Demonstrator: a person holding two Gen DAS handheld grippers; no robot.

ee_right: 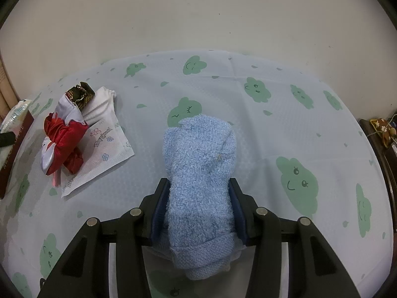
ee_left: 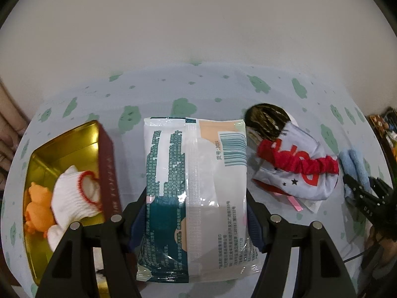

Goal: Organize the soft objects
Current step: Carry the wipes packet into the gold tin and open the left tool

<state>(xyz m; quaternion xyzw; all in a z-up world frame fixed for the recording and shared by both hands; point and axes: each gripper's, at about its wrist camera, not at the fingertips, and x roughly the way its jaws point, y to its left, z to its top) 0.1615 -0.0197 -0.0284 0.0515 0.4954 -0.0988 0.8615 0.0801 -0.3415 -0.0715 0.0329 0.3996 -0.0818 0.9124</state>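
Note:
My left gripper [ee_left: 196, 196] is shut on a white and teal plastic pack [ee_left: 211, 149] with a barcode, holding it by its long sides above the tablecloth. Left of it stands a tin box [ee_left: 62, 146], gold inside and dark red outside, holding a white sock with red trim [ee_left: 74, 196] and an orange plush toy [ee_left: 37, 208]. My right gripper [ee_right: 198, 196] is shut on a rolled light-blue towel [ee_right: 201, 173] that rests on the table. A red and white cloth bundle [ee_right: 64, 136] lies at the left, over a white printed tissue packet [ee_right: 104, 144].
A dark patterned item [ee_right: 80, 96] sits at the far end of the bundle. The pale blue tablecloth [ee_right: 248, 136] with green clouds runs back to a plain wall. Dark wooden furniture [ee_right: 387, 134] stands past the table's right edge.

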